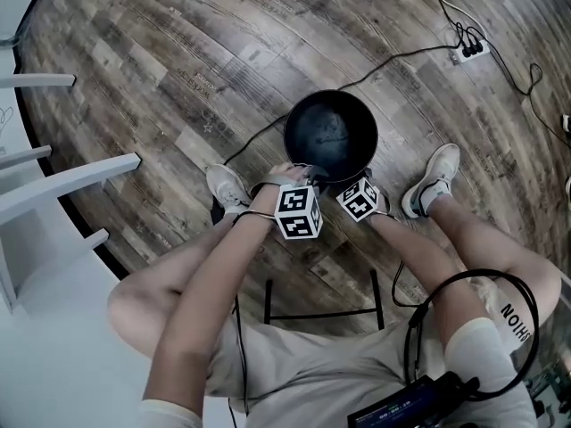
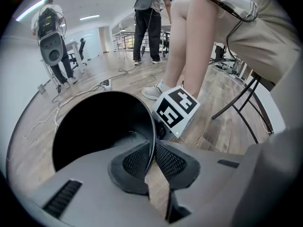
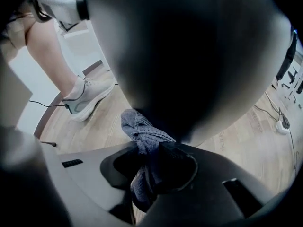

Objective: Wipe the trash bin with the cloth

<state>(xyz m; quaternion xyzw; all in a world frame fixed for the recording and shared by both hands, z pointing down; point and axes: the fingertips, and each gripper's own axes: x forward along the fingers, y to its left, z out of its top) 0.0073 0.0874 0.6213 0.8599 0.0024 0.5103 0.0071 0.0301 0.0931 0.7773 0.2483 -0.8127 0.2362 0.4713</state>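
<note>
Head view looks steeply down on the bin (image 1: 330,134) from above; left gripper view sits at its rim, facing inside — right gripper view hugs its outer wall. All share it.

The mouth of the black round plastic trash bin (image 1: 330,136) gapes open from above. Its near side is crowded: the left claw (image 1: 308,178) pinches the rim, and the right claw (image 1: 346,185) grips a grey knitted cloth (image 3: 142,131) just beside the outer wall. A left white shoe (image 1: 227,187) and right white shoe (image 1: 434,178) flank it. Beyond, a black cable (image 1: 393,61) crosses the wood-plank floor (image 1: 178,78); the bin's far-left side offers open passage.
</note>
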